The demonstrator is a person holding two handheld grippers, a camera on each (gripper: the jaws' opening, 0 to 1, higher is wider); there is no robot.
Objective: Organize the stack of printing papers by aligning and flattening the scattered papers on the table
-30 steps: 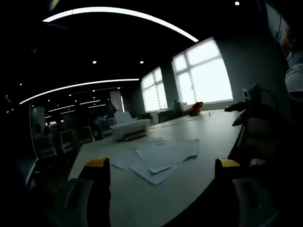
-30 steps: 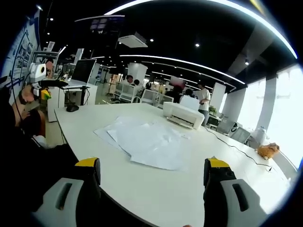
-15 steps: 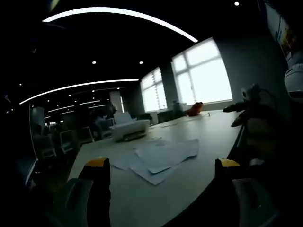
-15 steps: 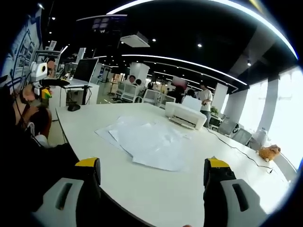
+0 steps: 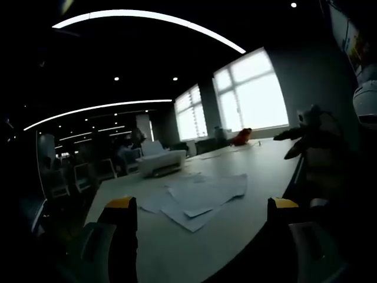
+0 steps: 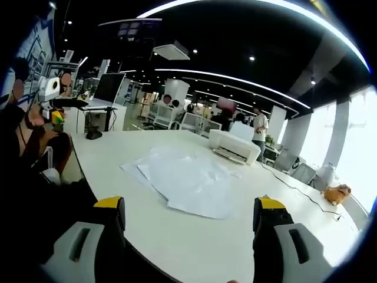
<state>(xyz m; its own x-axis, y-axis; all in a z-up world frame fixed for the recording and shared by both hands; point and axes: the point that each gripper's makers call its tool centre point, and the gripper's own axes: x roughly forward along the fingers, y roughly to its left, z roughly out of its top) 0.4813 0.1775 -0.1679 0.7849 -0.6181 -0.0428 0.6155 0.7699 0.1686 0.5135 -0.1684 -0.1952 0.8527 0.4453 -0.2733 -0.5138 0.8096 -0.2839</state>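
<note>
We hold our left gripper (image 5: 200,215) with its yellow-tipped jaws spread wide and empty above the near edge of the long white table (image 5: 259,171). Ahead of it, between the jaws, lie the loose white printing papers (image 5: 197,197), overlapping and askew. Our right gripper (image 6: 188,215) is likewise spread and empty, the same scattered papers (image 6: 188,183) ahead of it. Beyond them sits a white printer (image 6: 234,146); an orange plush toy (image 6: 331,193) lies far right.

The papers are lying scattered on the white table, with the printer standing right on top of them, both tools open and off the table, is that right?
Not quite: in the right gripper view the printer stands on the table beyond the papers, not on them. Both tools, right and left, are open, short of them.
</note>
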